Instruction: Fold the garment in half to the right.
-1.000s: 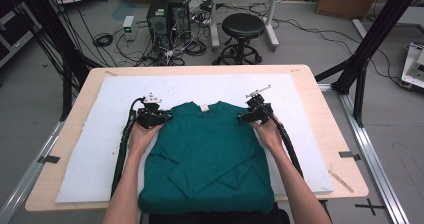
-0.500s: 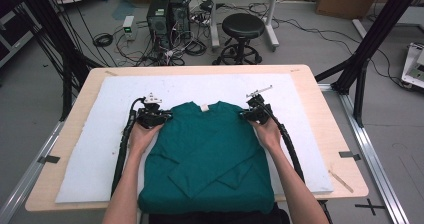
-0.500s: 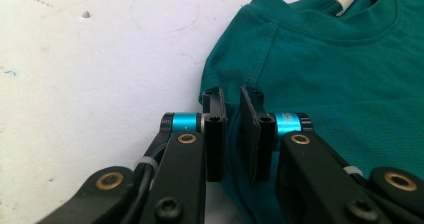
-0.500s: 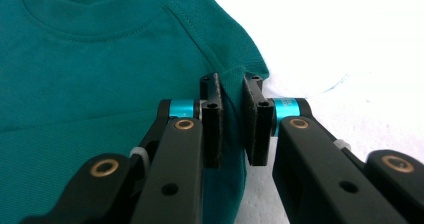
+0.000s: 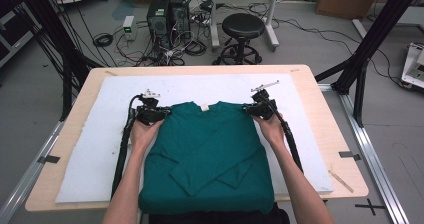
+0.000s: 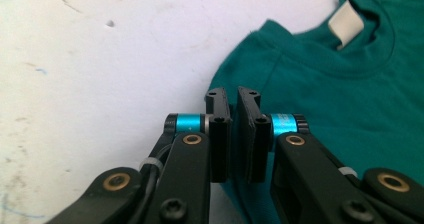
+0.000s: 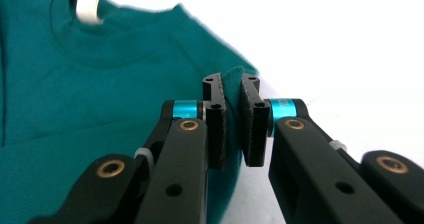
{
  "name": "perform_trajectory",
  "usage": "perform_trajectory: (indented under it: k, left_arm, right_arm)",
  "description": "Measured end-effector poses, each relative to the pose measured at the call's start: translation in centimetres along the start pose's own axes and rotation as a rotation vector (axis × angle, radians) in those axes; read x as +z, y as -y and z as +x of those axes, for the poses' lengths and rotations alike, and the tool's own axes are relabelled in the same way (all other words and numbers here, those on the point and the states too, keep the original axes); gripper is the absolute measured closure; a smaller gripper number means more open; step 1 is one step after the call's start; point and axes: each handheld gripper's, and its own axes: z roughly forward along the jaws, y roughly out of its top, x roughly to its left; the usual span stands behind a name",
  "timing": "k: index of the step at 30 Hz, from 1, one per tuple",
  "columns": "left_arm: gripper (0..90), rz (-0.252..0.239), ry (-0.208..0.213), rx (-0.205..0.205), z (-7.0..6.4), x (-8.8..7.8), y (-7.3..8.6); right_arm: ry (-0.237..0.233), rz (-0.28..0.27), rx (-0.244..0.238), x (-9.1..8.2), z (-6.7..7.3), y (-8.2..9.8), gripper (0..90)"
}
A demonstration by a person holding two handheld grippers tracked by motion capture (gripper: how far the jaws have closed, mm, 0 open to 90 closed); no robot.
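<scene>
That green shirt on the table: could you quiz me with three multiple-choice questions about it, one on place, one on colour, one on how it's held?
1. Where do the two tools sit on the shirt?
A. at its shoulders
B. at its bottom hem
C. on its middle

2. What colour is the label in the collar?
A. red
B. white
C. black

3. How is the right tool?
A. wide open
B. lying unused
C. shut on cloth

Answers:
1 A: the left tool and the right one grip the shoulder corners.
2 B: it looks white.
3 C: green cloth is pinched between its jaws.
</scene>
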Motion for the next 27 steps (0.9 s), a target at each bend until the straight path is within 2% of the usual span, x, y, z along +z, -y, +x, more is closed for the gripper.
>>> perform_trajectory:
  k: [4,8,11,17,22,27]
  left_arm:
    - [84.2,-0.014,-0.017,0.009,-0.3,-0.5,-1.5]
    - [84.1,-0.039,-0.024,0.002,-0.2,-0.9,-3.1]
    - [84.1,-0.042,-0.021,0.002,-0.1,-0.8,-4.0]
    - [84.1,-0.068,-0.034,-0.001,0.2,-0.6,-5.5]
    - [84.0,-0.098,-0.019,-0.031,0.8,-0.7,-6.8]
    - [84.0,-0.115,-0.017,-0.019,1.0,-0.9,-7.9]
  right_arm:
    - [-0.008,-0.02,0.031,-0.9,-0.8,-0.8,84.4]
    - [0.015,-0.047,0.009,-1.4,-0.8,-1.5,84.4]
    - [0.039,-0.036,-0.002,-1.5,-0.9,-2.0,84.4]
    - [0.043,-0.066,0.015,-2.0,-1.5,-3.4,84.3]
    - [0.052,-0.094,0.026,-2.2,-1.8,-4.5,84.3]
    - [0.06,-0.107,0.021,-2.4,-2.2,-5.6,84.3]
